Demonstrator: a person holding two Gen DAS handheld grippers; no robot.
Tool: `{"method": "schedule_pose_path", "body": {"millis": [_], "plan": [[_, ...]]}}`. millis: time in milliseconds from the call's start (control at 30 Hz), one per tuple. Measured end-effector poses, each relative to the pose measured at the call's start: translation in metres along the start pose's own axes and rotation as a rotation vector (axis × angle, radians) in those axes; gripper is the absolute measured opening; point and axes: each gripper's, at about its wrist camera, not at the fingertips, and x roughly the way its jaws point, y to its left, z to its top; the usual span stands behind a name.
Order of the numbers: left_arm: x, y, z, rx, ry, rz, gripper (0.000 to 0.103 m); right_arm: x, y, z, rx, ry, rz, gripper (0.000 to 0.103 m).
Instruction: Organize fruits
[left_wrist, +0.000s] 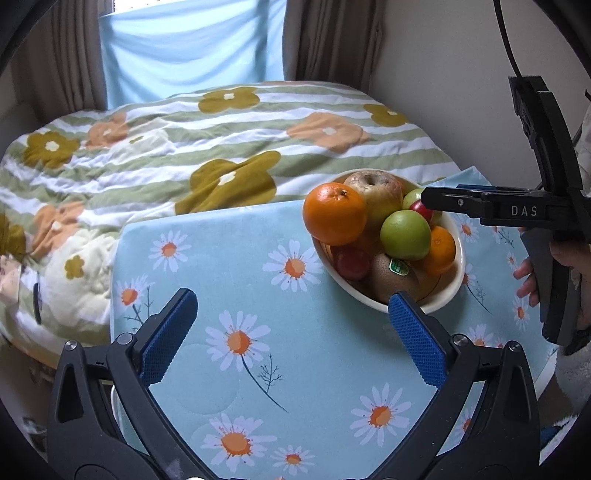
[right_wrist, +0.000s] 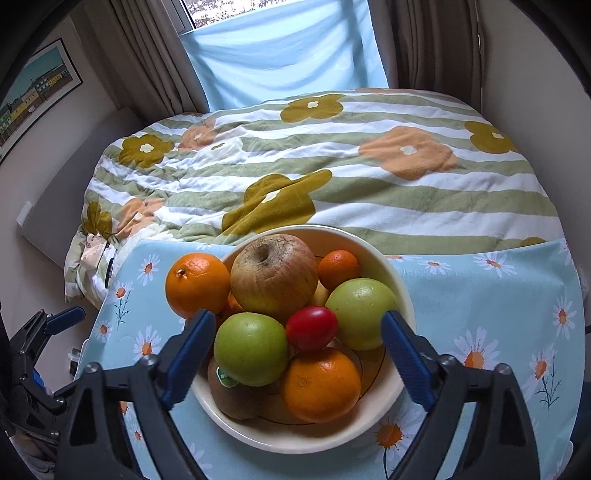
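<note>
Cream bowl (right_wrist: 400, 295) with oranges (right_wrist: 197, 284), green apples (right_wrist: 251, 349), red tomato (right_wrist: 312, 328), brown kiwi (right_wrist: 236, 400). Pale blue daisy-print tablecloth (right_wrist: 480, 314). Green-and-white striped blanket (right_wrist: 332, 173), mustard and peach flowers. Blue-padded black gripper (left_wrist: 291, 317).
</note>
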Motion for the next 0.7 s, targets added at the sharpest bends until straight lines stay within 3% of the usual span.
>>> {"method": "schedule_pose_path", "body": {"millis": [133,200,367,700], "plan": [[-0.006,-0.006,-0.001,-0.003,-0.006,0.013,0.103,-0.009,0.002,-0.003,-0.014,-0.012,-0.025,0.095],[-0.012,-0.009,-0.001,-0.003,-0.012,0.018,0.103,-0.015,0.003,-0.005,-0.016,-0.020,-0.028,0.102],[-0.035,-0.025,0.001,0.005,-0.045,0.045,0.103,-0.041,0.005,-0.007,-0.022,-0.054,-0.022,0.102],[-0.103,-0.063,0.001,-0.035,-0.136,0.112,0.103,-0.132,0.011,-0.030,-0.050,-0.136,-0.083,0.102]]}}
